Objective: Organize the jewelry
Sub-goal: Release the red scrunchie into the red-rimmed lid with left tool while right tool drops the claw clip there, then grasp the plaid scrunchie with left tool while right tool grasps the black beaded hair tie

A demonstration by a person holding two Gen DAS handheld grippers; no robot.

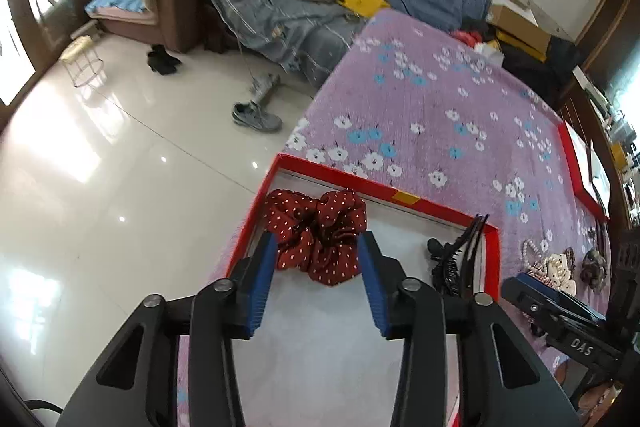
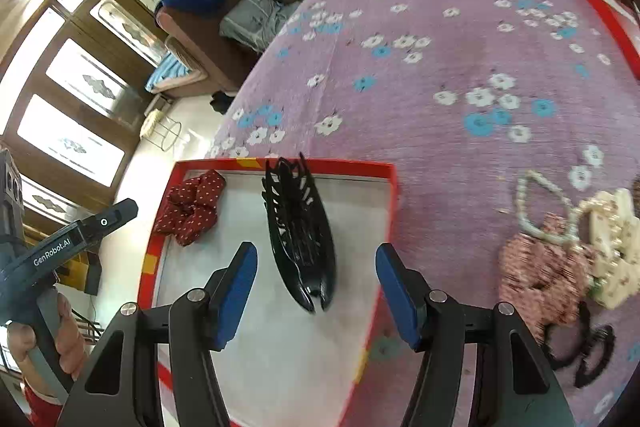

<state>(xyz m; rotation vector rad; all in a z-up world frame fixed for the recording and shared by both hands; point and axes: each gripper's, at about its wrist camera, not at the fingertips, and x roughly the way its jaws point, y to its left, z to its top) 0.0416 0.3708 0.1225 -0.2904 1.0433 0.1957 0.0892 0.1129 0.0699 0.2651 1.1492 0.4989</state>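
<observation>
Scrunchie (image 1: 320, 235) in red box (image 1: 448, 211); left tool (image 1: 318, 267) open above

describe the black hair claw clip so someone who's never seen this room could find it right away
Start at the purple flowered bedspread and find the shallow red-rimmed box with a white floor at its near corner. Two things lie inside: a dark red polka-dot scrunchie by the left wall, and the black claw clip in the middle. The clip is the long, glossy, hard plastic one with curved teeth.

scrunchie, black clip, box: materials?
Scrunchie: gathered red fabric, matte, white dots, soft folds. Clip: likely hard plastic, glossy black, moulded teeth catching highlights. Box: probably cardboard, red rim, flat white floor.
</observation>
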